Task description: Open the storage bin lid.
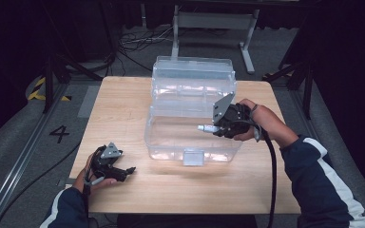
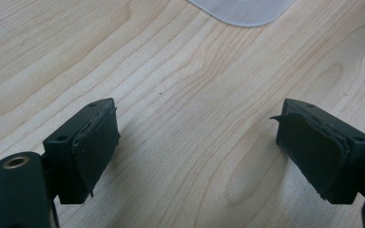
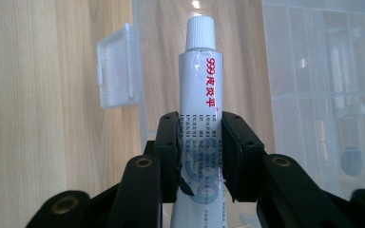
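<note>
Your right gripper (image 3: 200, 156) pinches the white tube (image 3: 200, 114) over the clear storage box (image 1: 192, 137), cap pointing to nine o'clock in the high view, while your left gripper (image 2: 197, 142) rests spread and empty at seven o'clock on the table (image 1: 123, 109).

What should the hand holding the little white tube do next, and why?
Probably lower the tube into the clear plastic box and then let go. The right tongs are clamped on the tube and hold it over the open box, cap pointing across it, while the left tongs wait open above the table.
</note>
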Action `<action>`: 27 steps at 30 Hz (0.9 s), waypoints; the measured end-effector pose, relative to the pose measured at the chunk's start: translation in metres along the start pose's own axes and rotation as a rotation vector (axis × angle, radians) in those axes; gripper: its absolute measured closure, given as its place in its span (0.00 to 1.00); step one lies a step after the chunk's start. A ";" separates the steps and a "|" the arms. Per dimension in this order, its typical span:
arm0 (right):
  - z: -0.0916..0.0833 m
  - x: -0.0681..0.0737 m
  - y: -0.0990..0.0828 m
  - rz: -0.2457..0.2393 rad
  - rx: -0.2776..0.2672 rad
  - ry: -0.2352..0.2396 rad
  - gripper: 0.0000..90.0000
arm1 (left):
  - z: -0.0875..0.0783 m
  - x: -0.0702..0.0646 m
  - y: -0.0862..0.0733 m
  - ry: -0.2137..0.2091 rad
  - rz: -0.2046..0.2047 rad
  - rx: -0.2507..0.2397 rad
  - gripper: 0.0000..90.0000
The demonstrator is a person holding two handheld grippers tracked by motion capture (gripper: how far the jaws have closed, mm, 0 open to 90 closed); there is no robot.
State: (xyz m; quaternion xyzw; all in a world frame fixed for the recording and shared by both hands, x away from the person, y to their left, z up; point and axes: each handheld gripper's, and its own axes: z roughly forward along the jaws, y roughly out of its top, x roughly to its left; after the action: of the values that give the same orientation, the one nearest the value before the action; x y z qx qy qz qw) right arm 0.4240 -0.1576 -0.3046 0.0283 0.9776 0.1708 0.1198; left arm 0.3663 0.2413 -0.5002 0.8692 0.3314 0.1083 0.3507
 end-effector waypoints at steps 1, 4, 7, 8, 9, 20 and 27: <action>0.002 -0.002 0.000 0.006 0.002 0.002 0.78 | 0.000 0.000 0.000 0.000 0.000 0.000 0.16; 0.007 -0.008 0.000 0.028 -0.003 -0.001 0.78 | 0.000 0.000 0.000 -0.001 -0.001 0.000 0.16; 0.010 -0.009 0.000 0.034 0.002 0.004 0.78 | 0.000 0.000 0.000 -0.001 0.000 0.000 0.16; 0.013 -0.012 0.000 0.039 0.010 0.004 0.78 | 0.000 0.000 0.000 -0.001 0.000 0.000 0.16; 0.013 -0.012 0.000 0.039 0.010 0.004 0.78 | 0.000 0.000 0.000 -0.001 -0.001 0.000 0.16; 0.031 -0.020 -0.002 0.061 0.035 0.027 0.78 | 0.000 0.000 0.000 -0.002 0.002 0.000 0.16; 0.048 -0.024 -0.005 0.068 0.061 0.047 0.78 | 0.000 0.001 0.000 -0.009 0.001 -0.001 0.16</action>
State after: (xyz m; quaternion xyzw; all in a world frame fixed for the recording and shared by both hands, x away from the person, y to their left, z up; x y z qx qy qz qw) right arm 0.4591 -0.1486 -0.3445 0.0610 0.9834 0.1455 0.0899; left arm 0.3667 0.2419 -0.5003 0.8697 0.3294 0.1048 0.3523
